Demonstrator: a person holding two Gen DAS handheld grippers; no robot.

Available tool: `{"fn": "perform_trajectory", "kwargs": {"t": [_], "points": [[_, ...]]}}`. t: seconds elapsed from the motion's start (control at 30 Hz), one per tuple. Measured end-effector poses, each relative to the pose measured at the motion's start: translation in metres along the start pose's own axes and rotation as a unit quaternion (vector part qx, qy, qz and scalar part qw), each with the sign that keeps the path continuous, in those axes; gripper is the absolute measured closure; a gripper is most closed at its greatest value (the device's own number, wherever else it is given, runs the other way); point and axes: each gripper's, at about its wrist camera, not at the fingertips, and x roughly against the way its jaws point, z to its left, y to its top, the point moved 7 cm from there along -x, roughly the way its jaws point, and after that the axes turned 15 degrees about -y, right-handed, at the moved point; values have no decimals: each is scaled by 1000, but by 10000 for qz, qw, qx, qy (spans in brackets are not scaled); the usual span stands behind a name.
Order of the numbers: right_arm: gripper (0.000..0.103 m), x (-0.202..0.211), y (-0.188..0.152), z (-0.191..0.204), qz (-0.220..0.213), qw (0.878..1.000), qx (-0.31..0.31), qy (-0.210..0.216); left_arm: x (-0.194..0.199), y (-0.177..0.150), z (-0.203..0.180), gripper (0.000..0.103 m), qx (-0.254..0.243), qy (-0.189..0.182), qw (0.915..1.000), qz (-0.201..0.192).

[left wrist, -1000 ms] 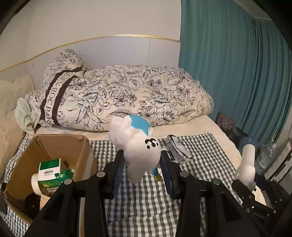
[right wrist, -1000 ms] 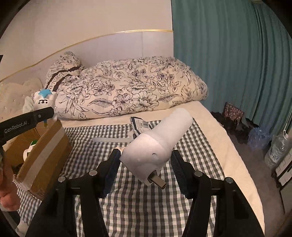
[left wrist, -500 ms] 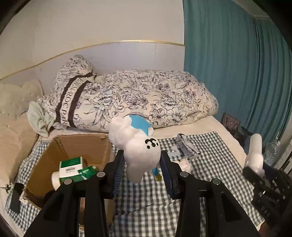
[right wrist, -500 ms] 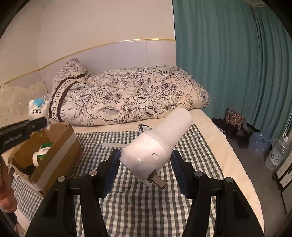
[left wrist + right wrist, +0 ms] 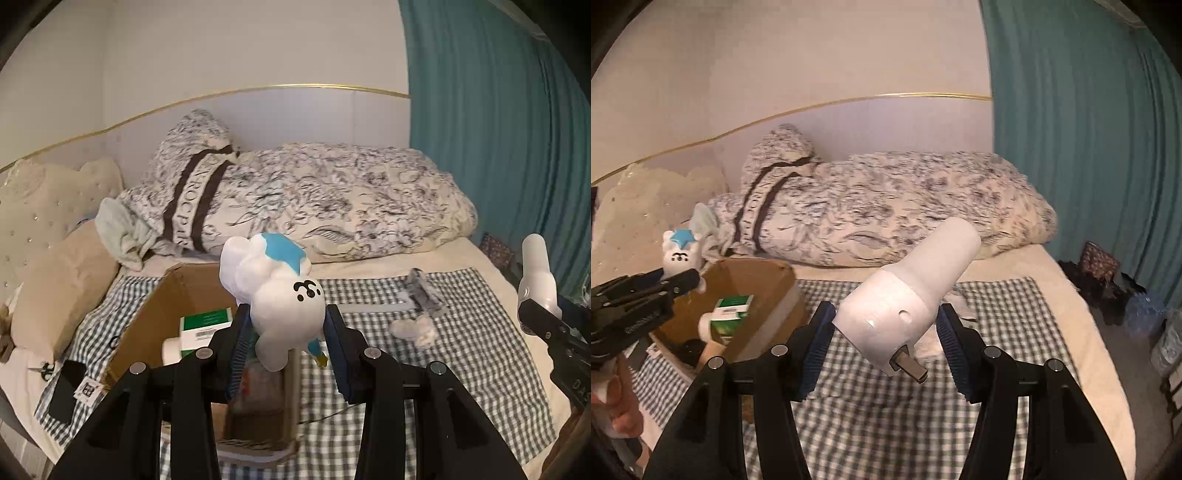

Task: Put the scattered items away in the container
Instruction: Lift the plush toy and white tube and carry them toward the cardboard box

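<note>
The plush (image 5: 280, 306) sits squeezed between the jaws of the left gripper (image 5: 286, 347), which are closed partway onto its belly, head and blue star poking out ahead of the tips. It looks soft and light, so the pads sink in and it should not slip; a grip across the fat middle, as here, seems the safest hold, since limbs or ears would likely just stretch. Just below and ahead of these jaws lies the open box (image 5: 155, 317), already holding a green carton (image 5: 205, 326) and a white bottle (image 5: 170, 349).

The white device (image 5: 905, 302), stiff and smooth-shelled, is clamped in the right gripper (image 5: 886, 343), its jaws about half open around the wide rear body; the narrower nozzle points out beyond the tips and a small metal stub hangs under them. It is probably heavier and slicker than the toy, so the broad body is the better place to hold, and it should be lowered rather than dropped.

Beyond both jaws, a crumpled tissue (image 5: 413, 328) and a grey packet (image 5: 423, 291) lie on the checked cloth (image 5: 461, 354) of the bed.
</note>
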Motion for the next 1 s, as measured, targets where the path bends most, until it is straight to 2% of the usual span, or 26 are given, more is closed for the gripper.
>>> {"fn": "perform_trajectory", "kwargs": {"t": [0.37, 0.6, 1.0], "points": [[46, 4, 6, 61, -68, 9988, 268, 409, 11, -8, 47, 63, 198, 285, 9994, -27], [46, 14, 15, 102, -99, 9951, 339, 926, 11, -11, 74, 63, 223, 526, 9984, -19], [46, 6, 20, 165, -178, 9899, 633, 1255, 12, -22, 134, 63, 476, 748, 9961, 10]]}}
